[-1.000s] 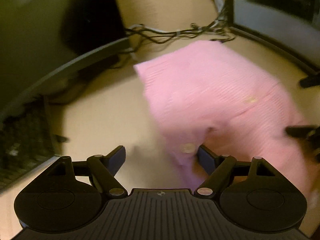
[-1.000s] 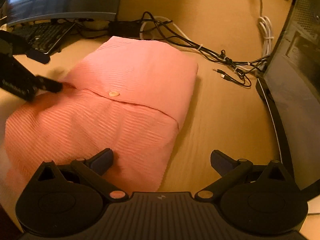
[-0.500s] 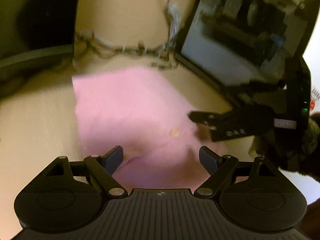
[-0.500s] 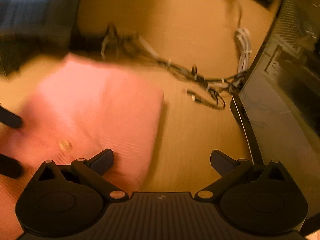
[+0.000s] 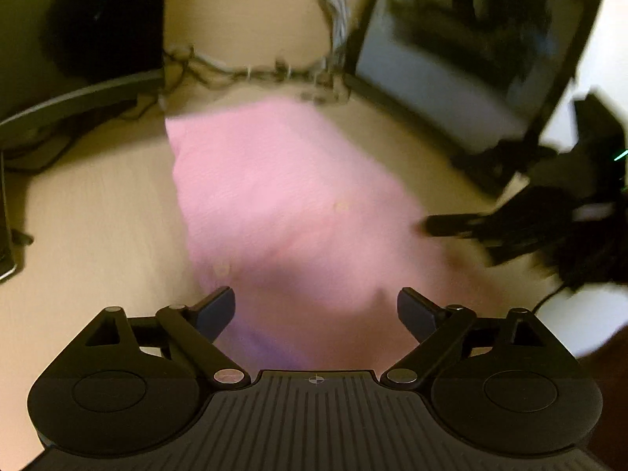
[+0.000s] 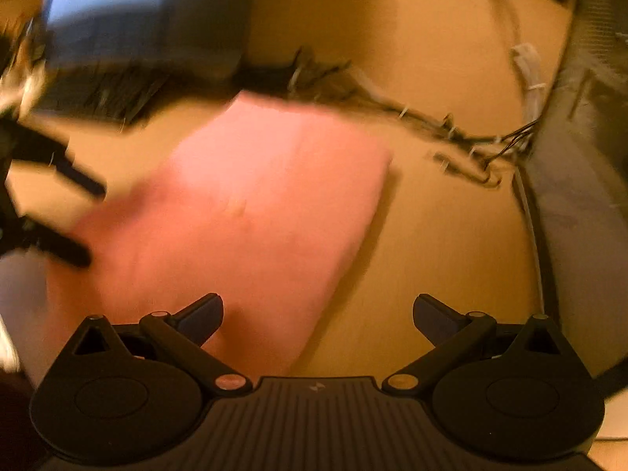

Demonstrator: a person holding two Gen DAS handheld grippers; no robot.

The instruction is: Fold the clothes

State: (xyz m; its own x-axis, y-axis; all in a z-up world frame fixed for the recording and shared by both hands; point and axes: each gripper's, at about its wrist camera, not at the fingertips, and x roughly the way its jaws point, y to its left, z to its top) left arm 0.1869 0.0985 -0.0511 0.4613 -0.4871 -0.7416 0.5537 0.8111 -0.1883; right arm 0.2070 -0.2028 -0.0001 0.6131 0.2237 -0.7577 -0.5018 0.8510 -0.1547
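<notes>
The left gripper (image 5: 316, 310) was matte black plastic, with two dark blue-grey fingertip pads (image 5: 218, 308) on slim linkage arms. Each arm pivoted on a silvery round pin (image 5: 227, 375). Two broad round housings (image 5: 110, 392) flanked a ribbed central plate bearing a small crosshair mark (image 5: 315, 379). The right gripper (image 6: 318, 314) had the same build, with copper-tinted pins (image 6: 228, 382) and a small pale logo (image 6: 316, 386) on its ribbed plate.
</notes>
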